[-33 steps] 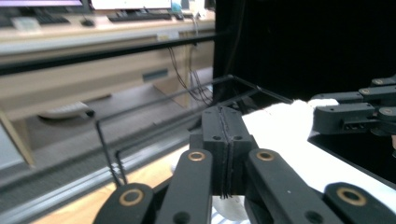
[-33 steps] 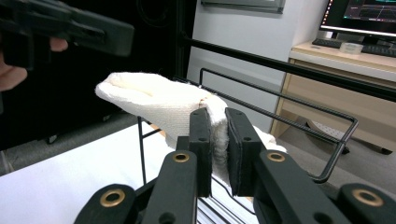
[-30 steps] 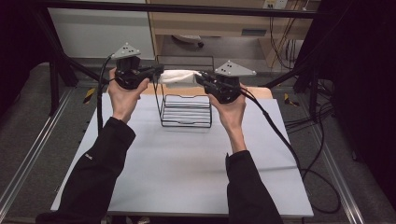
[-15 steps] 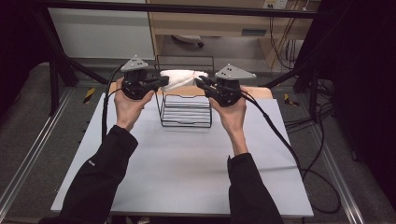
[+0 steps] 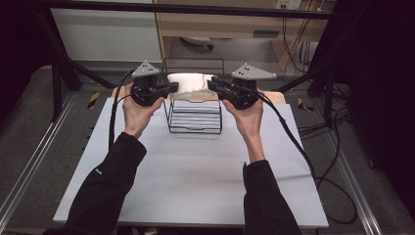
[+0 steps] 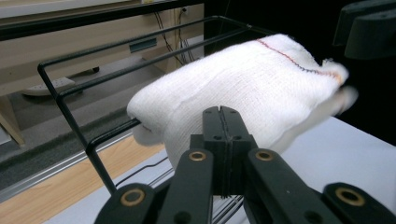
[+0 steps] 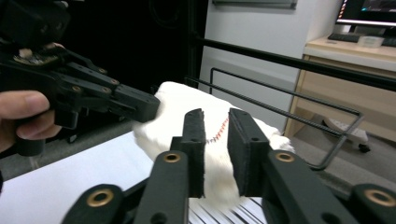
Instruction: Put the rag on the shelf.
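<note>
Above a black wire rack (image 5: 195, 110) at the far end of the white table (image 5: 195, 181), a folded white cloth (image 5: 188, 82) hangs between two hand-held grippers. At one end, the left gripper (image 5: 172, 88) has its jaws pressed together on the cloth's edge. At the other end, the right gripper (image 5: 213, 84) has just been opening, its pads (image 7: 196, 140) now slightly parted with the cloth's red-stitched hem (image 7: 219, 130) between them; whether they touch the fabric cannot be told.

Cloth's (image 6: 243, 93) far end blurred
</note>
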